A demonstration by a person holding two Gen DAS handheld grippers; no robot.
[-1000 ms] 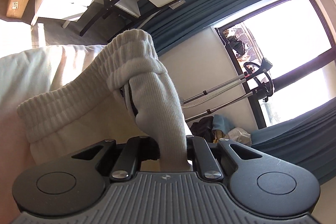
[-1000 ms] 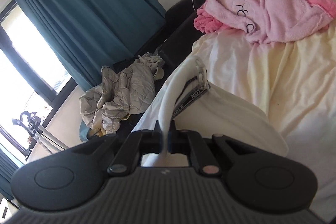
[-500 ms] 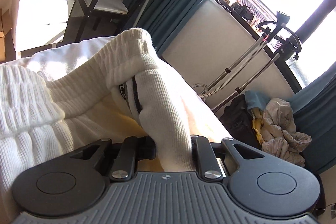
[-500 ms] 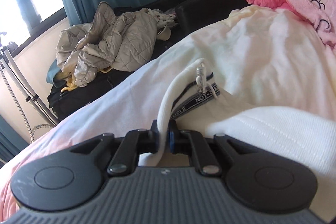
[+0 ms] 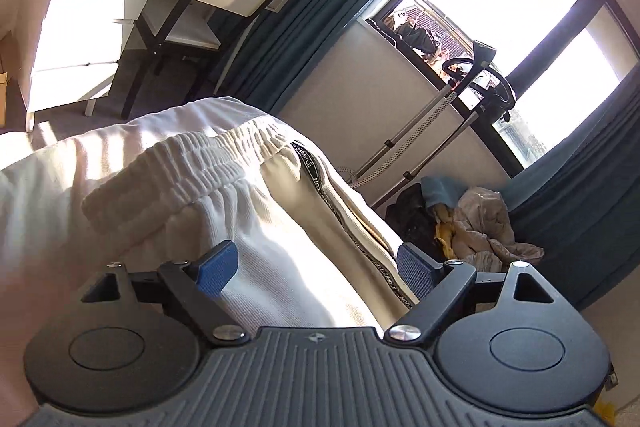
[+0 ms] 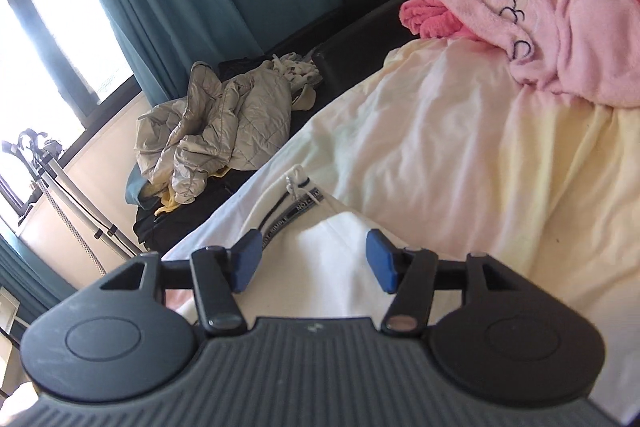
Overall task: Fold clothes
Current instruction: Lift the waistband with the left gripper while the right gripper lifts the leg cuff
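White sweatpants point(image 5: 256, 227) lay on bed point(image 6: 500, 155), elastic waistband point(image 5: 208, 163) toward left side, lettered side tape point(image 6: 296, 213) toward right. I'd just opened jaws of both grippers; fabric sat loose between pads, neither pinching. Left gripper point(image 5: 316, 267) released, spread wide; right gripper point(image 6: 314, 261) released, narrower gap. Judged: this fold laid down, garment free. Versus 1 s earlier: both were clamped on raised cloth; now cloth dropped flat. Pink robe point(image 6: 560, 11) lay well apart.
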